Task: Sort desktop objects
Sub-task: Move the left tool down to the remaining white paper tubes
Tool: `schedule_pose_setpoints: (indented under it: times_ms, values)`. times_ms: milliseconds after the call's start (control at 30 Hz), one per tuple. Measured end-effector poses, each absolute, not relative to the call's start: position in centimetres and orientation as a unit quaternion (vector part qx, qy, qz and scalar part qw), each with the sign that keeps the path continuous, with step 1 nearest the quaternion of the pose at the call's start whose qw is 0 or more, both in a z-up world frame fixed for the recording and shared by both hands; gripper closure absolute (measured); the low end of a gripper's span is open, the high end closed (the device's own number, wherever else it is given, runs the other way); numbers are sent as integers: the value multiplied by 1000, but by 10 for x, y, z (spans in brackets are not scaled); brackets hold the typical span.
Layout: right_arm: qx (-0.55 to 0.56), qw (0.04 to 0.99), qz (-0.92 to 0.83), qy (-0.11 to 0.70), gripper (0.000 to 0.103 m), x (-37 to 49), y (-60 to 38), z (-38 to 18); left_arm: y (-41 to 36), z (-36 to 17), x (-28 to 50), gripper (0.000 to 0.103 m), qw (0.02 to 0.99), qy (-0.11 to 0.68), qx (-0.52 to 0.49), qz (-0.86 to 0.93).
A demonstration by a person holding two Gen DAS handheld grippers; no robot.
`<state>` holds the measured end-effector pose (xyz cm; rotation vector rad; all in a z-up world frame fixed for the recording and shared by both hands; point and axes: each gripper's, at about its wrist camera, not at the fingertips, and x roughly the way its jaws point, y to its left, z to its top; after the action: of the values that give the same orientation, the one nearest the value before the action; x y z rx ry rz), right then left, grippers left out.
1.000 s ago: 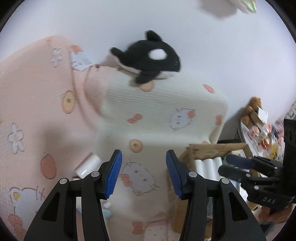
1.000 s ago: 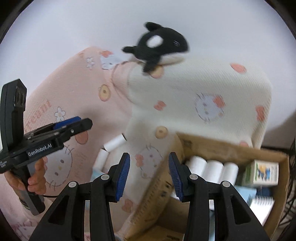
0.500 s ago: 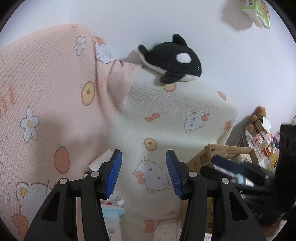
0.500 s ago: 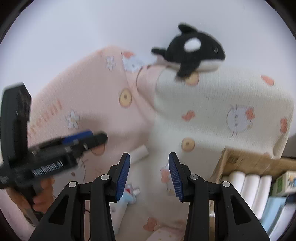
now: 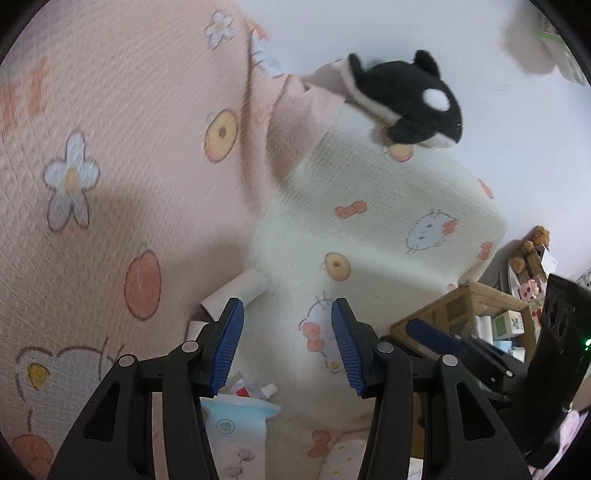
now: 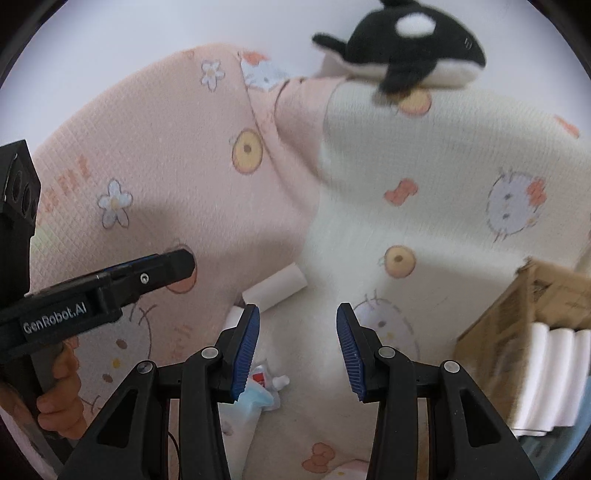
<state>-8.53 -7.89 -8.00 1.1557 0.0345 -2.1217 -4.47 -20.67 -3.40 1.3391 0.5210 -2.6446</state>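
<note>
Now both of your grippers hang released over the cartoon-print blanket.
Your left gripper (image 5: 286, 347) and right gripper (image 6: 297, 350) hold nothing, jaws spread apart. A white paper roll (image 6: 275, 290) lies in the fold ahead, a blue tissue pack (image 6: 255, 400) just below it. The orca plush (image 6: 406, 33) sits atop the cream blanket (image 5: 369, 229); the cardboard box (image 6: 517, 332) of white rolls stands right.

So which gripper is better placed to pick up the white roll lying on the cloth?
Probably the left gripper: it is open and the white roll lies just above its left finger. The right gripper, also open, sits slightly further off.
</note>
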Motion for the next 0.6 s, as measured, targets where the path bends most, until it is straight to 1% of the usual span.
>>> schedule_pose_setpoints:
  times_ms: [133,200,333,467,600]
  values:
    - [470,347,-811,31,63,-86,-94,-104,-212,-50,-52,49,74,174,463,-866]
    - [486,361,-796,36,63,-84,-105,-121,-214,-60,-55,49,82,172,476,-859]
    - [496,376,-783,6,63,-84,-113,-142,-218,-79,-59,49,83,167,499,-846]
    - [475,406,-781,-22,63,-85,-116,-156,-225,-101,-59,49,94,166,521,-832]
    - [460,444,-768,-32,63,-80,-121,-176,-241,-131,-56,49,110,190,549,-806]
